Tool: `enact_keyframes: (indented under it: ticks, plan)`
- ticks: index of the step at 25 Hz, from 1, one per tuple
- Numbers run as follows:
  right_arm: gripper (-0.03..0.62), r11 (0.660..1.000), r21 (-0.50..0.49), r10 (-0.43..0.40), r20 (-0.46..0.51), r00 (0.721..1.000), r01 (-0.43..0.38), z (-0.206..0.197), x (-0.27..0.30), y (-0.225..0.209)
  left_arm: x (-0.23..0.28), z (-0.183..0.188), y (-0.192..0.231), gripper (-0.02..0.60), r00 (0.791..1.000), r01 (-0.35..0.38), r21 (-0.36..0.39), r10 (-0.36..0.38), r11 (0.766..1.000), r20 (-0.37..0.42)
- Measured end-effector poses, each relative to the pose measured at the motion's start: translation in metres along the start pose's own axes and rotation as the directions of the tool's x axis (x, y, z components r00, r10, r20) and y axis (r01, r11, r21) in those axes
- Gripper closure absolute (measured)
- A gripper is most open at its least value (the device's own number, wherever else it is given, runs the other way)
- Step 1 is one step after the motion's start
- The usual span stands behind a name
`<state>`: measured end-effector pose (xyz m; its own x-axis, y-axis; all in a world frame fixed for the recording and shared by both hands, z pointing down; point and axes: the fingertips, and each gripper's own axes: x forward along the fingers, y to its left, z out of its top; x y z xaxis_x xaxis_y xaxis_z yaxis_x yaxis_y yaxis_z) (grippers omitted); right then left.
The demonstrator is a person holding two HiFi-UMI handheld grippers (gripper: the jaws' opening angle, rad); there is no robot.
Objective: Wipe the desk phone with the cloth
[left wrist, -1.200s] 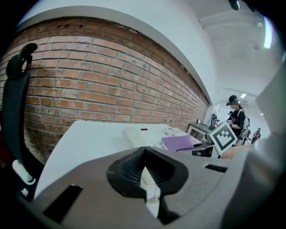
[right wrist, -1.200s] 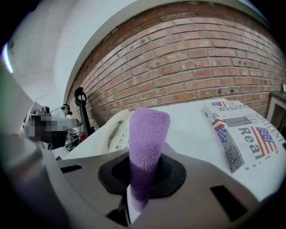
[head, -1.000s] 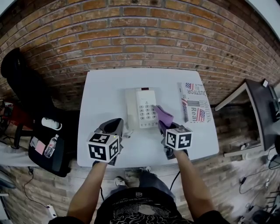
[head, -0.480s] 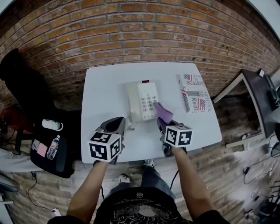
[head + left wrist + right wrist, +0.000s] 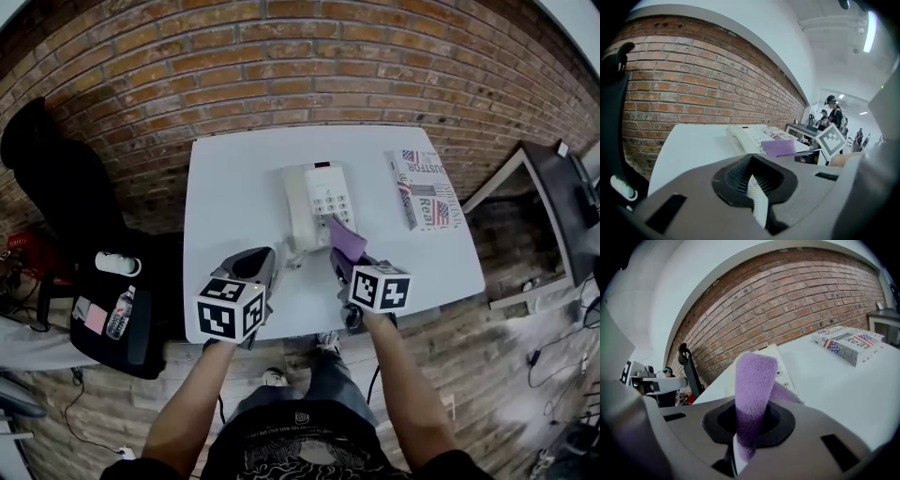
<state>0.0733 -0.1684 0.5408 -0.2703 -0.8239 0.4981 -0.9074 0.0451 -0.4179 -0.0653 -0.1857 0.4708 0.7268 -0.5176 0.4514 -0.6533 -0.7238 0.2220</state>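
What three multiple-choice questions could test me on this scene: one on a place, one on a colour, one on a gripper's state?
1. Where does the printed box with flag pictures lie, relative to the white plastic desk phone?
A) on top of it
B) on the white table, to the person's right of it
C) on the floor
2. What colour is the fluffy cloth?
A) green
B) yellow
C) purple
3. How is the left gripper?
A) shut, holding nothing
B) shut on the cloth
C) wide open

Key: 1 B, the head view shows them side by side; 2 C, the right gripper clamps purple pile; 3 A, its own view shows the jaws together.
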Motion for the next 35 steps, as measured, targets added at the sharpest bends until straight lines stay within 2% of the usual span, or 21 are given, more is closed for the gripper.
enact_keyframes:
  ticks: [10, 19, 28, 35]
  plan:
    - [0.548, 0.997, 0.057, 0.049, 0.06, 0.997, -0.052, -0.009, 0.005, 0.035, -0.019, -0.008, 0.013, 0.577, 1.0, -0.011, 0.0, 0.011, 1.0, 0.006]
    - [0.548, 0.993, 0.052, 0.099, 0.082, 0.992, -0.104, -0.014, 0.007, 0.063, -0.031, -0.019, 0.021, 0.577, 0.999, -0.038, -0.023, 0.038, 0.999, 0.003]
    - [0.548, 0.992, -0.026, 0.125, 0.031, 0.992, -0.124, -0.01, 0.0, 0.072, -0.027, -0.014, 0.019, 0.577, 0.999, -0.045, -0.036, 0.045, 0.998, 0.015]
    - [0.548, 0.983, -0.128, 0.133, 0.018, 0.991, -0.129, 0.038, -0.016, 0.062, -0.016, 0.001, 0.02, 0.577, 0.997, -0.059, -0.059, 0.061, 0.997, 0.039]
